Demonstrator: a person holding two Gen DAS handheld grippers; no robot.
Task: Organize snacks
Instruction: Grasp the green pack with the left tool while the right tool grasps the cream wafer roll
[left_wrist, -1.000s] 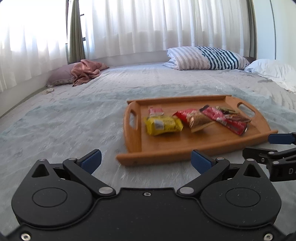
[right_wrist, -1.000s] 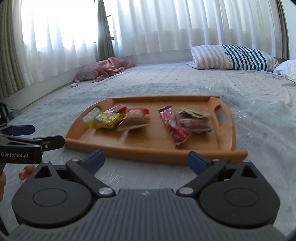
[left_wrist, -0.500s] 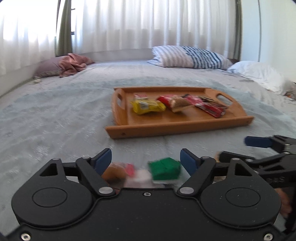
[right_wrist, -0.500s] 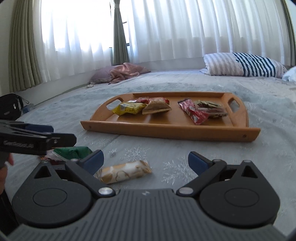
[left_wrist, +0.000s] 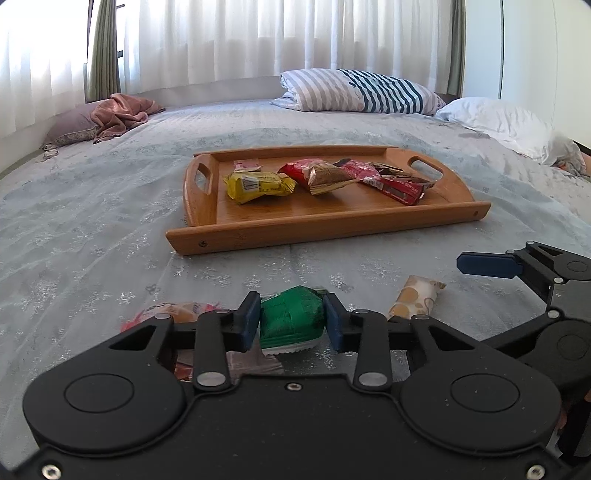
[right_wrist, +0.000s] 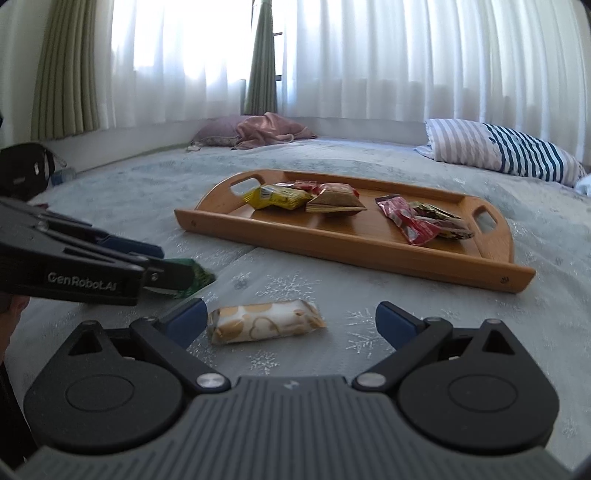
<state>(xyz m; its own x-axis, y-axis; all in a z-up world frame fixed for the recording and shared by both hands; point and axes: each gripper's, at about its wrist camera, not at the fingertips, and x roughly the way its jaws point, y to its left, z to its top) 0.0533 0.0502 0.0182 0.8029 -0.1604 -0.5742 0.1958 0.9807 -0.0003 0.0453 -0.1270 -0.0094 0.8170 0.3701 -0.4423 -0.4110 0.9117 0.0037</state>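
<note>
Step in hand: pickup of loose snacks off the bed (left_wrist: 92, 221). Left tool (left_wrist: 291, 323) pinches the green packet (left_wrist: 291, 317), pads against both its sides. Right tool (right_wrist: 290, 319) is spread wide, the cream heart-print bar (right_wrist: 264, 321) lying on the bed between its fingers, ungripped.

Wooden tray (left_wrist: 325, 229), at 12 o'clock from both tools, already carries the yellow packet (left_wrist: 258, 186) and red wrappers.

Next (judgement): lift green packet, carry to tray; right pinches bar.

Legible: "GenRobot.AI" on the left tool's side. Wrapper print unreadable.

Bed (left_wrist: 92, 229) bears tray (left_wrist: 325, 229), snacks, pillows
</note>
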